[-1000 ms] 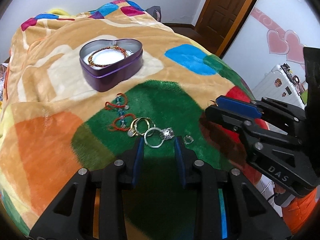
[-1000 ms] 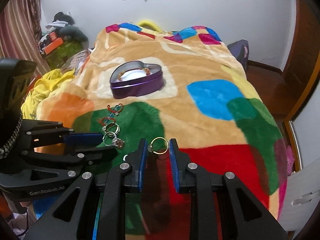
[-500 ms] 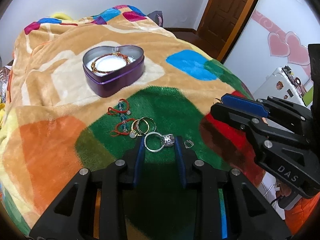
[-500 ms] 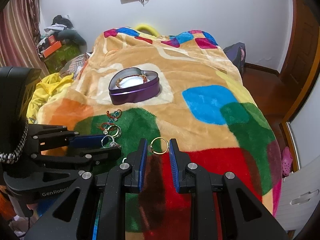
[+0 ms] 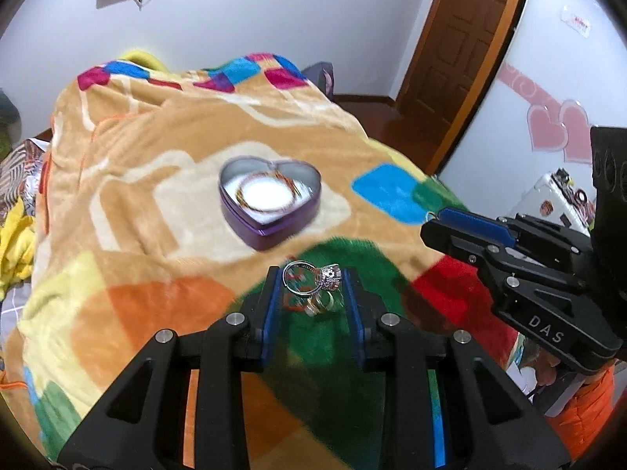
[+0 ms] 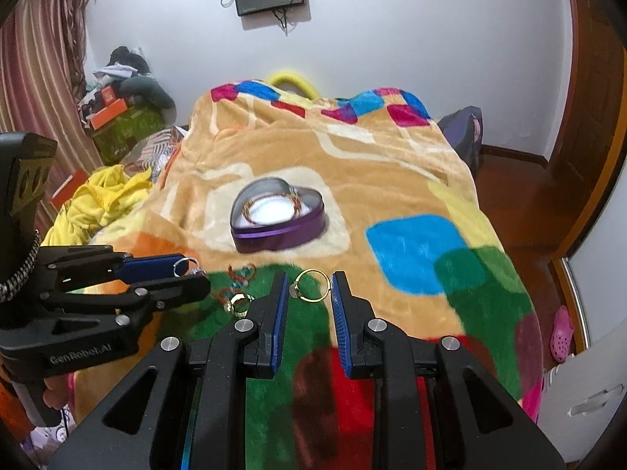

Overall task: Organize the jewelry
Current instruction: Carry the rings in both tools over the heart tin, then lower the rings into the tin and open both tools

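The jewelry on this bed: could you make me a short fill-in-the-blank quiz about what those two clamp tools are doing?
1. The left gripper holds a ____ ring with a stone cluster.
2. The right gripper holds a ____ ring.
3. The purple tin is shaped like a ____.
4. Inside the tin lies a ____.

Missing words: silver; gold; heart; bracelet

The letters "DAS" stand in pale print on the black body of the right gripper (image 5: 435,221), seen at the right edge of the left wrist view. In the right wrist view, "GenRobot.AI" is printed on the black body of the left gripper (image 6: 192,270), low on its side at the left. A small sign (image 5: 576,23) with red marks hangs on the white wall by the door, too small to read.
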{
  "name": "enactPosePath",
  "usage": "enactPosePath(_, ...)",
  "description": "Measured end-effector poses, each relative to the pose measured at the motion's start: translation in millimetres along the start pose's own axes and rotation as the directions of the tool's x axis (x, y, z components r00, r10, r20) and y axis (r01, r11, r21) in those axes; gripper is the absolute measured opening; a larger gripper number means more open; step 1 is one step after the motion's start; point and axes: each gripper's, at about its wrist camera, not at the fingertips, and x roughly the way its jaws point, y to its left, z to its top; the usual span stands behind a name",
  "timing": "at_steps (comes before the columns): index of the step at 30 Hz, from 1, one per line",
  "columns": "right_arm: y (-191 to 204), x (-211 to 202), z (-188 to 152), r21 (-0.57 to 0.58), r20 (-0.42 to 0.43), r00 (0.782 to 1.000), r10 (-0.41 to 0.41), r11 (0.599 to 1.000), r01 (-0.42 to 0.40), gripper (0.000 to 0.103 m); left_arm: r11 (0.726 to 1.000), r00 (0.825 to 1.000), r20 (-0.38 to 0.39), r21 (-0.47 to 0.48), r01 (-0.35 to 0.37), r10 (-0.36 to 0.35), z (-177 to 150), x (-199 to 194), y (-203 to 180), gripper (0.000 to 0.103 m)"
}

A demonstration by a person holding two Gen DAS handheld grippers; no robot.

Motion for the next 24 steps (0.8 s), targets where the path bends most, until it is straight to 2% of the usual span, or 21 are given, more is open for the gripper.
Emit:
enactPosePath(15, 14.6, 14.9, 31.9, 0.003, 0.064, 0.997, 0.032, 0.999, -0.032, 0.02, 0.999, 0.996, 0.08, -0.016, -0.028, 0.029, 37.2, -6.0, 32.5, 0.03)
enactPosePath(24, 12.1, 38.4, 47.2, 0.024, 0.052, 0.998, 0.043, 0.999, -0.044, 0.02, 1.0, 0.997, 0.073, -0.013, -0.019, 0.02, 52.8, 16.2, 41.3, 0.03)
